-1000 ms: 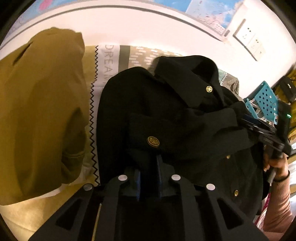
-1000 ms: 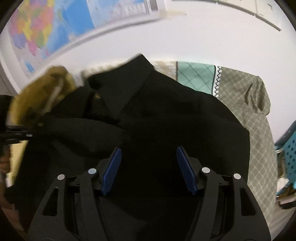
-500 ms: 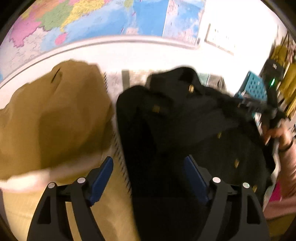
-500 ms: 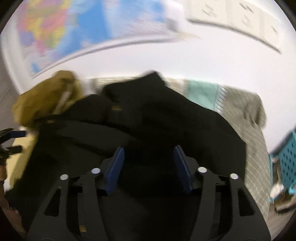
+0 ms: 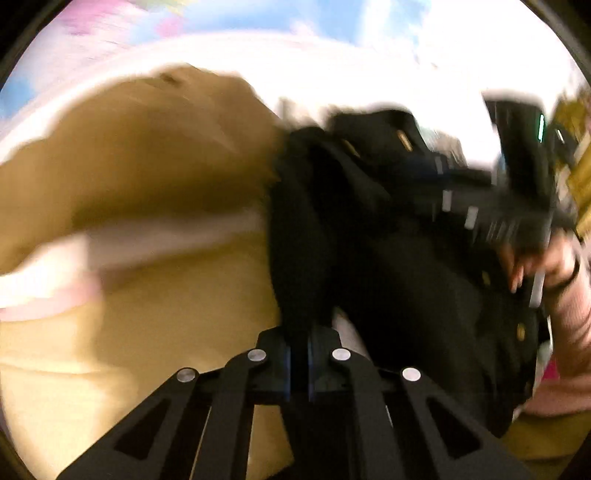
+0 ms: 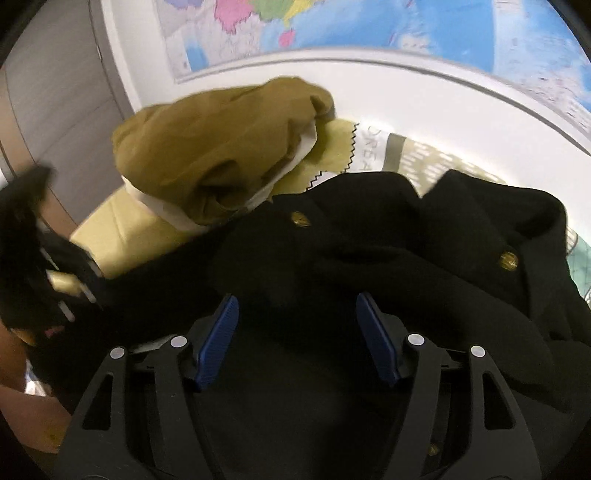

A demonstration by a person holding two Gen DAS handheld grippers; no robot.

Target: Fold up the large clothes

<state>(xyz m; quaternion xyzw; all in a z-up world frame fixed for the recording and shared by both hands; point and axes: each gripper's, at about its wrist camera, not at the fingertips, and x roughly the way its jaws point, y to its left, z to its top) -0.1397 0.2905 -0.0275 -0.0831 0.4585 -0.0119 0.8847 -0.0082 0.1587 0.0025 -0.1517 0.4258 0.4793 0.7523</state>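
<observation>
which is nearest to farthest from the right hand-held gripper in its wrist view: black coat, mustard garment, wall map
From the right hand-held gripper:
1. black coat, directly under and ahead of the open fingers.
2. mustard garment, beyond the coat, ahead to the left.
3. wall map, farthest, up on the wall behind both.

Bed with pale yellow sheet [image 6: 122,236], black coat [image 6: 369,258], mustard garment [image 6: 214,147], patterned cloth [image 6: 424,158] lying on it.

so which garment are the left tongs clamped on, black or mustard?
The black coat with gold buttons; left tongs pinch its edge. The mustard garment lies apart.
</observation>
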